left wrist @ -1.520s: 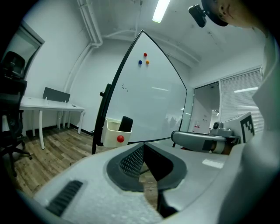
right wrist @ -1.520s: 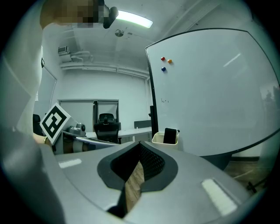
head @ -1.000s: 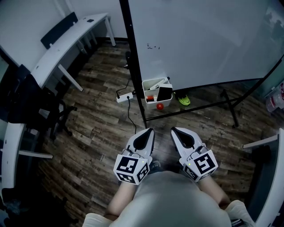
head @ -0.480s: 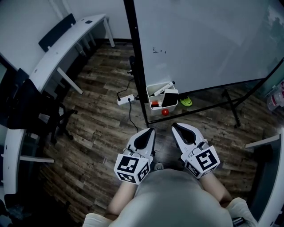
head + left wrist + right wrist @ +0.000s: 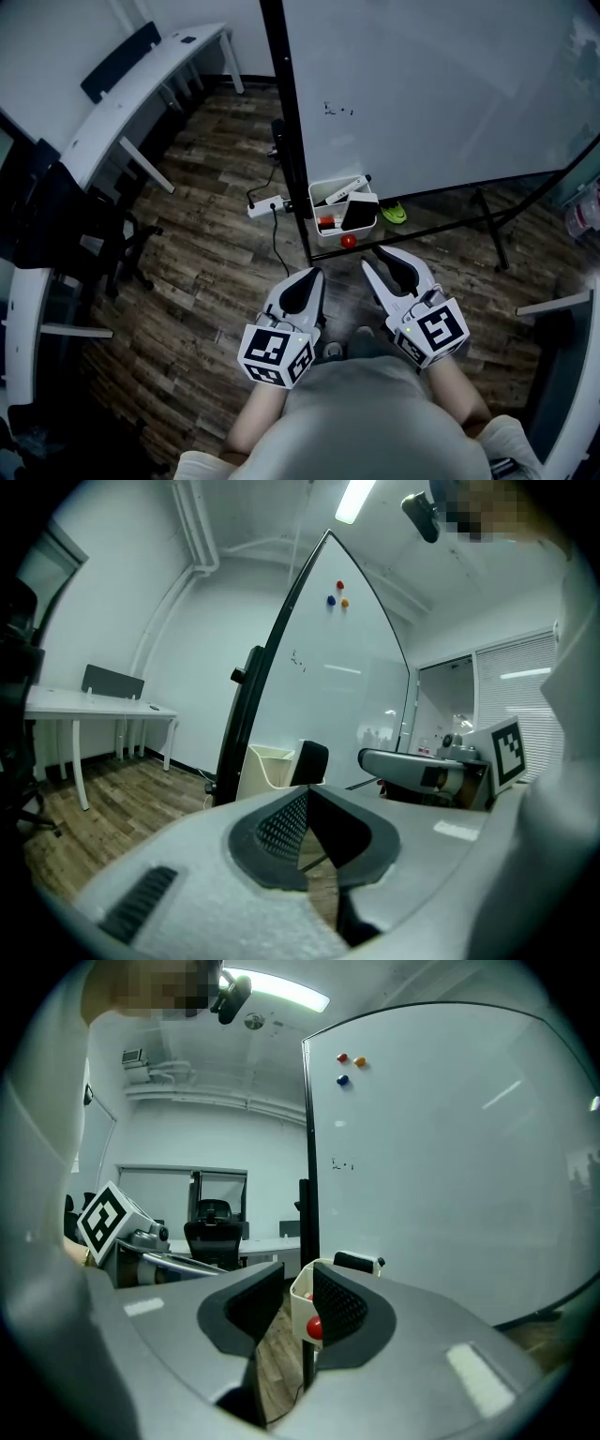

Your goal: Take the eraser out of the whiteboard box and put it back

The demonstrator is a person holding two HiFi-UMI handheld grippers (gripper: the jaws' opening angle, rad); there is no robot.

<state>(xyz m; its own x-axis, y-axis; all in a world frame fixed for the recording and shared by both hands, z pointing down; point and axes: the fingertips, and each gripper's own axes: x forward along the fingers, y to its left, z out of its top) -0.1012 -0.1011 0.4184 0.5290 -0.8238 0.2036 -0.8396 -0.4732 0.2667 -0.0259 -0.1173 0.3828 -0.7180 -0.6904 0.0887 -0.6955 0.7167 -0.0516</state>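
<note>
Wood-plank floor runs under a large whiteboard (image 5: 441, 94) on a black stand. A small white box (image 5: 325, 228) hangs at the board's lower left corner. The eraser (image 5: 357, 212), a flat black block, stands on end in the box's right part. Its top pokes above the rim, and a marker (image 5: 339, 187) lies across the back. A red ball (image 5: 348, 241) shows just below the box.

Both grippers are held low in front of the person, well short of the box. The right gripper (image 5: 372, 258) has its jaws parted. They have just been opening, and only floor and the far-off box show between them. The left gripper (image 5: 314, 275) has its jaws together at the tips, with nothing in them.

This looks like the reach toward the eraser, with the grasp not yet begun. The right gripper is the likely one to take it, and its jaws probably need to spread wider than the eraser's thin side before arriving. A clean approach would come from above and in front and pinch the flat faces of the exposed top. It should keep off the marker and the box wall. The box seems only hooked on the frame, so a sideways nudge could swing it. A straight upward lift is safest, with the left gripper kept back
</note>
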